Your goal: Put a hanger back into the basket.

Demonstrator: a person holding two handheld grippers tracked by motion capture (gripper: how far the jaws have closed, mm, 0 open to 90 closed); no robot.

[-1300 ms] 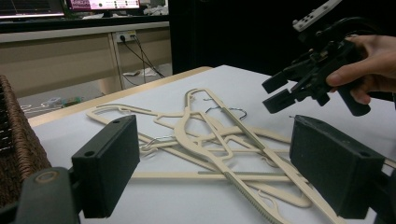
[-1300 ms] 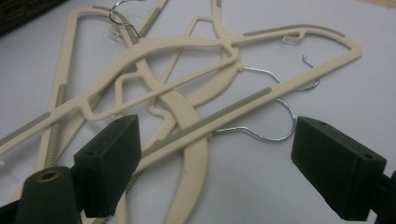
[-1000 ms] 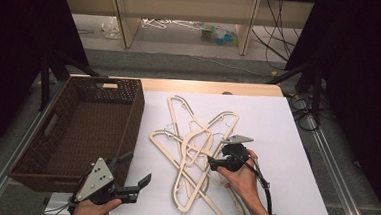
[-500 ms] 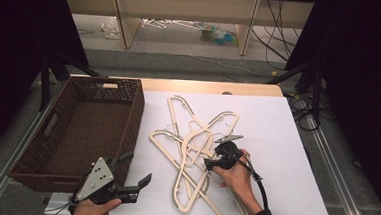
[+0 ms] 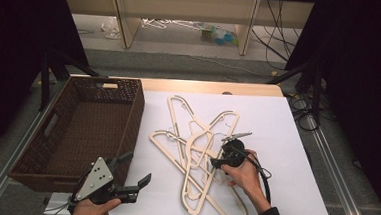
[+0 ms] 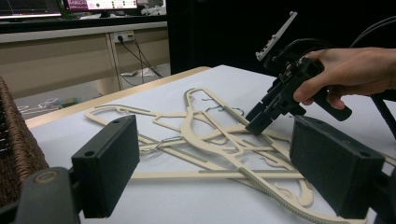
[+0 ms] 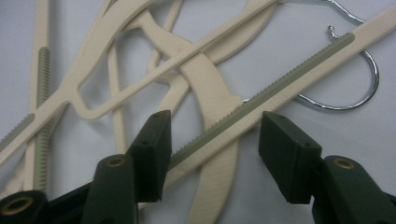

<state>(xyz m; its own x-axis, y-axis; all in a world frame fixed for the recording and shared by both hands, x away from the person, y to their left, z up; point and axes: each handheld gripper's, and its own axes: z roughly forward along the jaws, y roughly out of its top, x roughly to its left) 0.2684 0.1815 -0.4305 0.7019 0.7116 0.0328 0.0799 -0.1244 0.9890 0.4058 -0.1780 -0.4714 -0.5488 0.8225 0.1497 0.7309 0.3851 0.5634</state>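
A loose pile of cream wooden hangers (image 5: pixel 196 148) with metal hooks lies on the white table top. My right gripper (image 5: pixel 213 162) points down into the pile's right side. In the right gripper view it (image 7: pixel 217 140) stands open, its jaws on either side of a hanger's ribbed bar (image 7: pixel 261 100), the left jaw close against it. A chrome hook (image 7: pixel 364 88) curves just beyond. My left gripper (image 5: pixel 137 167) hovers open and holds nothing at the front left, beside the basket. From the left gripper view (image 6: pixel 222 168) the right gripper (image 6: pixel 259 122) touches down on the hangers (image 6: pixel 210 140).
A dark wicker basket (image 5: pixel 133 114) stands at the left with nothing visible inside. The white sheet (image 5: pixel 287 128) has bare room to the right of the hangers. Beyond the table are desk legs, cables and clutter on the floor.
My right gripper has shifted a little left and tipped down onto the hanger pile. The left gripper has stayed put.
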